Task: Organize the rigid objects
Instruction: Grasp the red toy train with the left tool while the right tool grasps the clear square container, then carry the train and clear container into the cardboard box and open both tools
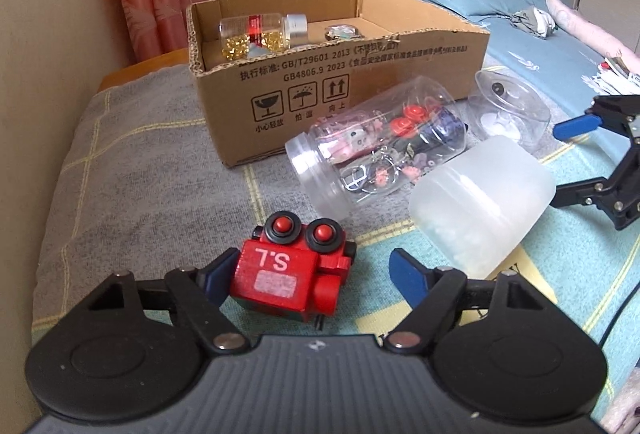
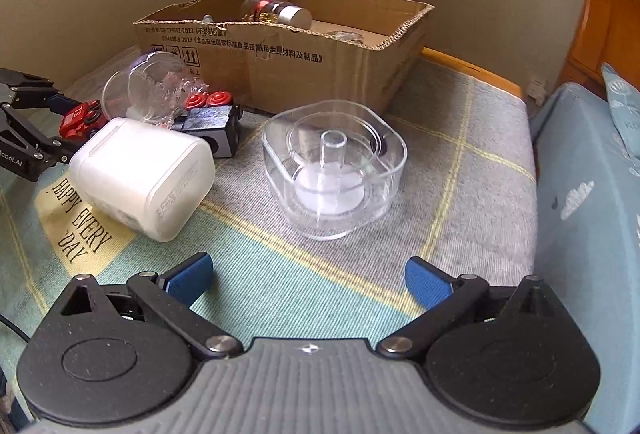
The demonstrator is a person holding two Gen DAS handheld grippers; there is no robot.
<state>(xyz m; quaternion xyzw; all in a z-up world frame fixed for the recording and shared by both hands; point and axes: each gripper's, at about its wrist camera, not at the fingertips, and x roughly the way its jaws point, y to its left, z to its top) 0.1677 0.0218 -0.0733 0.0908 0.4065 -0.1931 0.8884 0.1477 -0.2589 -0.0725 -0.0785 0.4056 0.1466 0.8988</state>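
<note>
1. My left tongs (image 1: 316, 272) are spread wide around the red toy (image 1: 294, 268); the left pad touches its side, the right pad stands apart at 3 o'clock.
2. At 12 o'clock from the toy lies a clear jar (image 1: 376, 146) of trinkets on its side, between me and the box (image 1: 340, 82).
3. The box holds a capsule bottle (image 1: 264, 32).
4. At 2 o'clock lies a frosted tub (image 1: 482, 202), tipped over, just beside the jar.
5. My right tongs (image 2: 308, 280) are released, holding nothing; a clear dish (image 2: 334, 170) sits at 12 o'clock, the blanket (image 2: 280, 274) bare between.
</note>
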